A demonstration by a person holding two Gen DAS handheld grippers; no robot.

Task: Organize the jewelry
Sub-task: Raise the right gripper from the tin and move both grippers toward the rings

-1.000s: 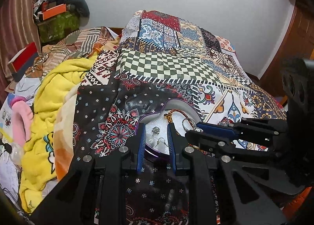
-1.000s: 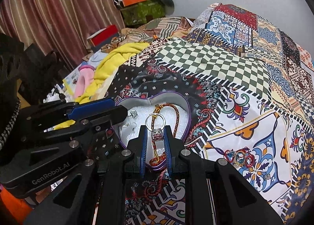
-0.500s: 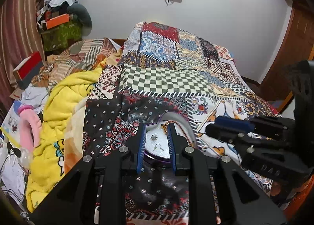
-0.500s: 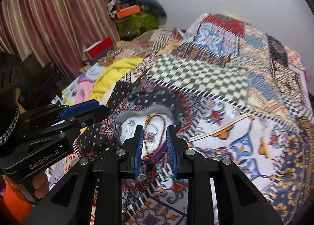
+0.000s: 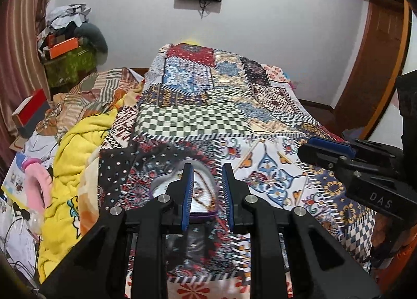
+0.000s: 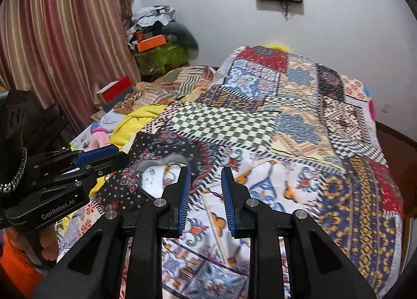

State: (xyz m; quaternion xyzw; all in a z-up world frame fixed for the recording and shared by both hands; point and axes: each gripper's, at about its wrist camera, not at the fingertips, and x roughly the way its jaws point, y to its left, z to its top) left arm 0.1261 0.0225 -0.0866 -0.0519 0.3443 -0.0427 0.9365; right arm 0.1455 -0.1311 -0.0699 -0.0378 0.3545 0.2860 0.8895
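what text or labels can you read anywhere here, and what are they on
"GenRobot.AI": on the side of the left claw, seen in the right wrist view.
"DAS": on the body of the right claw, seen in the left wrist view.
Printed sheet beside the bed: too small and blurred to read.

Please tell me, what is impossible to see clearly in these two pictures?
- Purple heart-shaped tin: right wrist view blurs its small jewelry; pieces cannot be told apart.
- Same tin, left wrist view: left gripper fingers cover its sides.
- Right gripper: open; bedspread beneath is motion-blurred.
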